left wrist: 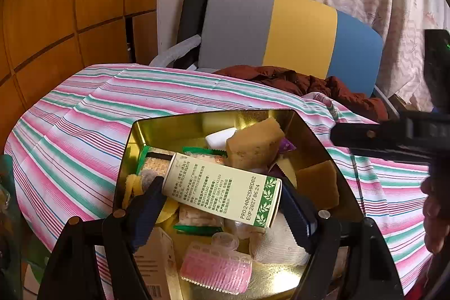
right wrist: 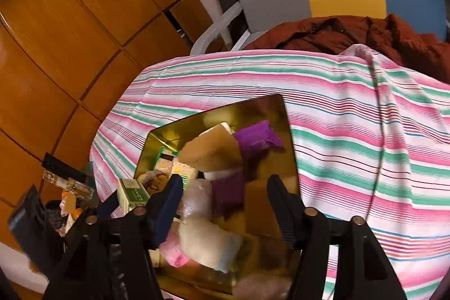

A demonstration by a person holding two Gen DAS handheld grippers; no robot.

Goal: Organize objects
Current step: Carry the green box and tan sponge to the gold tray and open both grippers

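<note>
The cream cardboard carton with green leaf-patterned end bands (left wrist: 225, 191) sits clamped across its long sides between the blue pads of the left gripper (left wrist: 222, 205), held over the middle of the gold metal tin (left wrist: 126, 159). It looks light and stiff but crushable, so a moderate squeeze on the flat printed faces, away from the end flaps, should suit it; the glossy card may slip if tilted. Around it in the tin: a tan porous sponge block (left wrist: 253, 144) at one o'clock, a pink ribbed plastic hair roller (left wrist: 216, 264) at six o'clock, green-edged snack packets at nine. The right gripper (right wrist: 222, 204) hangs with its jaws spread and empty above the same tin. The tin rests on a pink, green and white striped cloth (left wrist: 70, 137).
</note>
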